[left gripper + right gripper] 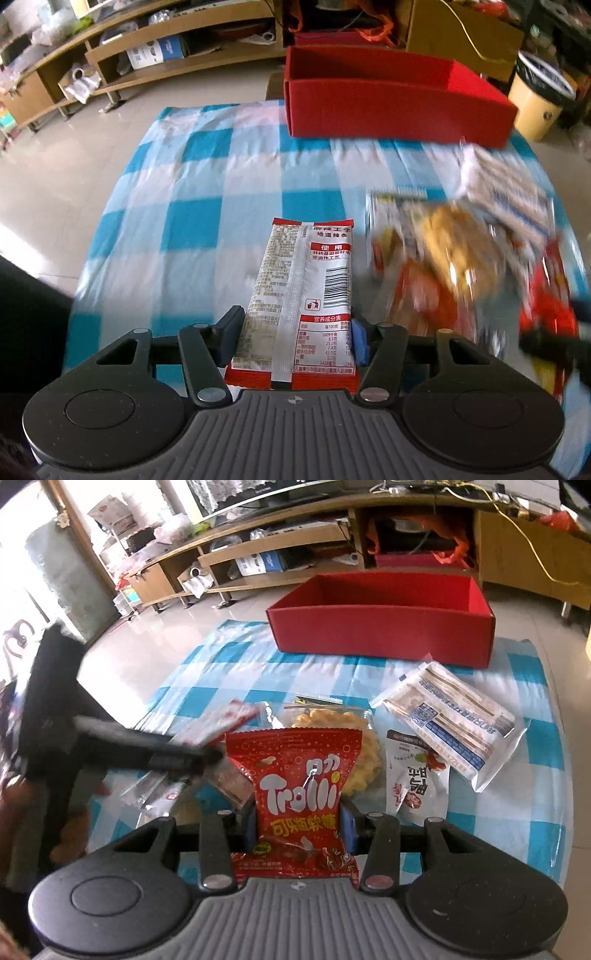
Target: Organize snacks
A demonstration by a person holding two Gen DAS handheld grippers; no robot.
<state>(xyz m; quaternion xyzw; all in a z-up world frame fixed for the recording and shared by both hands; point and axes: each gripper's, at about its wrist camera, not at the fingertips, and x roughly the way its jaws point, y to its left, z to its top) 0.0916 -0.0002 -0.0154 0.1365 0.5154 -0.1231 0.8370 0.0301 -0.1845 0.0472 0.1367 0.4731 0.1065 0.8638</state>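
Observation:
My left gripper (293, 332) is shut on a red and silver spicy-strip packet (303, 288), back side up, held above the checked cloth. My right gripper (299, 823) is shut on a red Trolli gummy bag (301, 794). An open red box (388, 99) stands at the far edge of the table; it also shows in the right wrist view (380, 627). Loose snacks lie between: a round cracker pack (365, 753), a white pack with red print (417, 782) and a white and blue pack (454, 727). The left gripper shows blurred at the left of the right wrist view (147, 749).
The table carries a blue and white checked cloth (207, 206). A blurred snack pile (461, 258) lies right of the left gripper. Low wooden shelves (258, 550) stand beyond on a tiled floor. A yellow bin (535, 103) stands at far right.

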